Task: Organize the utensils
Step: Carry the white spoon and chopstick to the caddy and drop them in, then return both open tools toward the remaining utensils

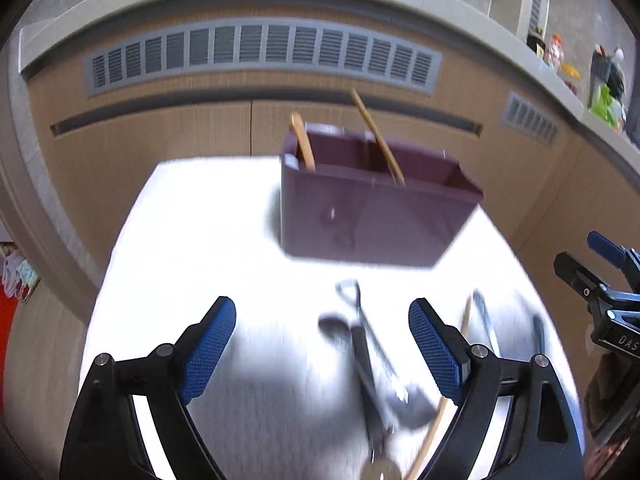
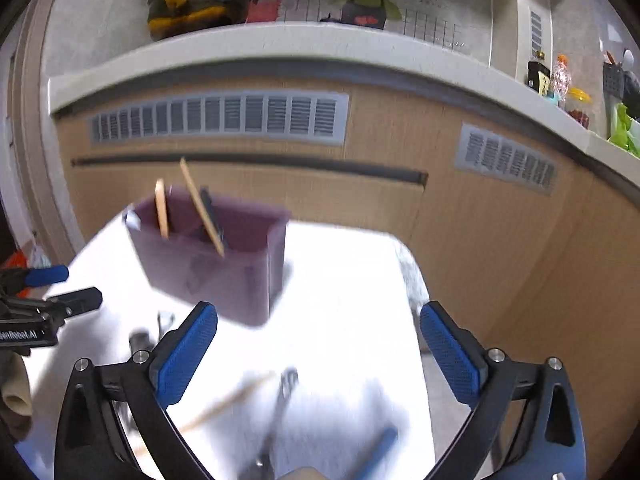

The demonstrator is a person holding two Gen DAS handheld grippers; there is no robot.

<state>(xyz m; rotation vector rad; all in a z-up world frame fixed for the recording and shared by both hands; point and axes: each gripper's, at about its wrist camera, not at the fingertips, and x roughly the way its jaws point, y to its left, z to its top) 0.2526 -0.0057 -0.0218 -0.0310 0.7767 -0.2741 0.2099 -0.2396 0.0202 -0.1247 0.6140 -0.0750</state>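
A dark purple utensil caddy (image 1: 372, 216) stands on the white table (image 1: 208, 232), with two wooden utensils (image 1: 380, 140) leaning in it; it also shows in the right wrist view (image 2: 216, 272). My left gripper (image 1: 322, 346) is open and empty above loose utensils: dark metal tools (image 1: 368, 356) and a wooden stick (image 1: 444, 396). My right gripper (image 2: 318, 352) is open and empty above a wooden stick (image 2: 232, 400), a metal utensil (image 2: 284, 392) and a blue-handled one (image 2: 376, 452). Both views are blurred.
Wooden cabinets with grey vents (image 1: 260, 56) stand behind the table. A counter ledge (image 2: 280, 44) holds bottles (image 2: 552, 76) and a pot (image 2: 196, 8). The other gripper shows at the right edge of the left view (image 1: 600, 280) and the left edge of the right view (image 2: 44, 300).
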